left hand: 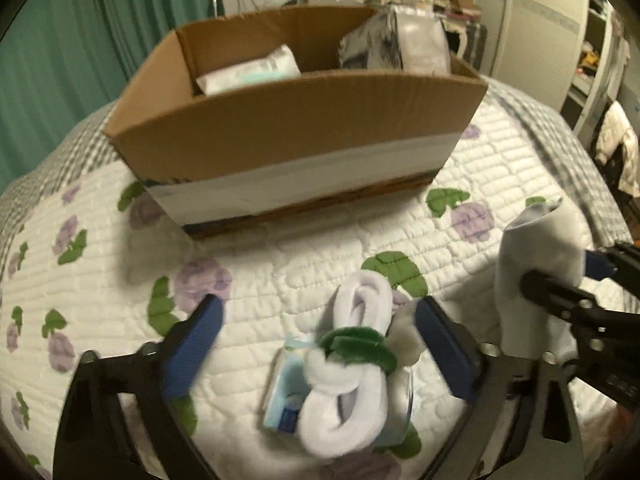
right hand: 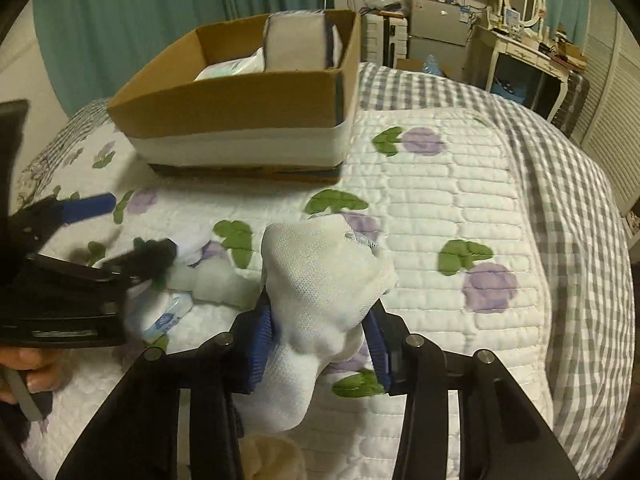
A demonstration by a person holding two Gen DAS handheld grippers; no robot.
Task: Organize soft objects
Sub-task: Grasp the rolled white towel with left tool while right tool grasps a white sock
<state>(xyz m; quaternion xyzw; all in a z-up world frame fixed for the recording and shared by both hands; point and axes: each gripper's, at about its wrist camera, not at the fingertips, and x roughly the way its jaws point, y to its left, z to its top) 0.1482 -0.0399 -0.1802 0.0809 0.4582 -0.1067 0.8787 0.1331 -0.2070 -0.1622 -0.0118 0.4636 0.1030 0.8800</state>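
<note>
A white plush toy with a green band (left hand: 352,360) lies on the bed, resting on a blue-and-white packet (left hand: 284,396). My left gripper (left hand: 316,304) stands open around the toy, its blue pads (left hand: 196,340) clear of it on the left side. The right wrist view shows the left gripper (right hand: 132,228) over the same toy (right hand: 208,280). My right gripper (right hand: 320,344) is shut on a white mesh sock (right hand: 320,276), which bulges up above its pads. The left wrist view shows that sock (left hand: 532,240) and the right gripper (left hand: 560,274) at the right.
An open cardboard box (left hand: 296,132) (right hand: 240,108) stands further back on the floral quilt (right hand: 440,200), holding a white packet (left hand: 248,72) and a grey pack (right hand: 296,40). A checked blanket (right hand: 560,200) covers the bed's right side. A hand (right hand: 24,372) grips the left tool.
</note>
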